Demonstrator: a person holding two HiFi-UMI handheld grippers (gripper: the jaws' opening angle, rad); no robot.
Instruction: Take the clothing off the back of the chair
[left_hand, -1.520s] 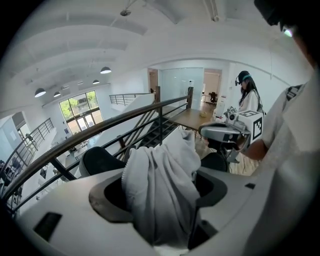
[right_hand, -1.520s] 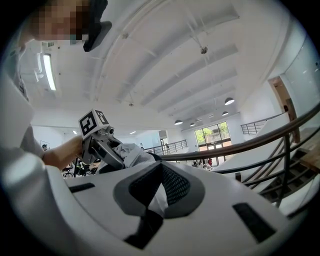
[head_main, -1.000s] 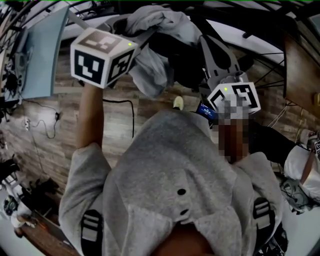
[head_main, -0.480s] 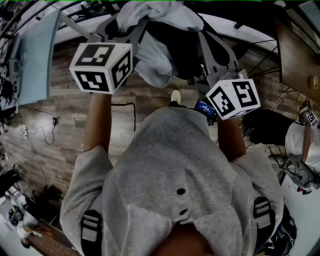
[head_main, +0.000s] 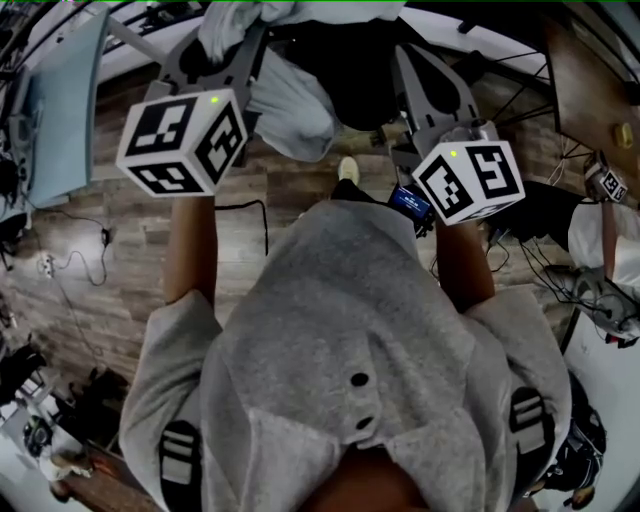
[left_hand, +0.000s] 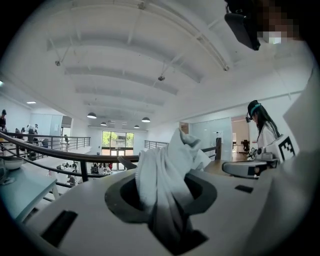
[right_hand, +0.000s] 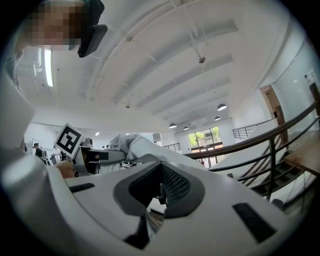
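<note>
In the head view a light grey garment (head_main: 292, 105) hangs from my left gripper (head_main: 222, 38), held high at the upper left beside the black chair back (head_main: 362, 88). The left gripper view shows the bunched grey cloth (left_hand: 167, 180) clamped between the jaws and standing up out of them. To the right of the chair back, my right gripper (head_main: 428, 82) is level, with its marker cube (head_main: 468, 180) below it. In its own view the right gripper (right_hand: 159, 187) has its tips together and nothing between them. The garment (right_hand: 127, 144) shows to its left.
Wood floor (head_main: 110, 290) with loose cables (head_main: 95, 250) lies below. A pale blue panel (head_main: 60, 110) stands at the left and a wooden tabletop (head_main: 595, 80) at the upper right. Another person (left_hand: 262, 132) stands to the right. A railing (right_hand: 270, 142) runs across ahead.
Both grippers moved up and back from the chair. The garment, earlier draped over the chair top, now hangs from the left gripper alone, and the left cube has rolled.
</note>
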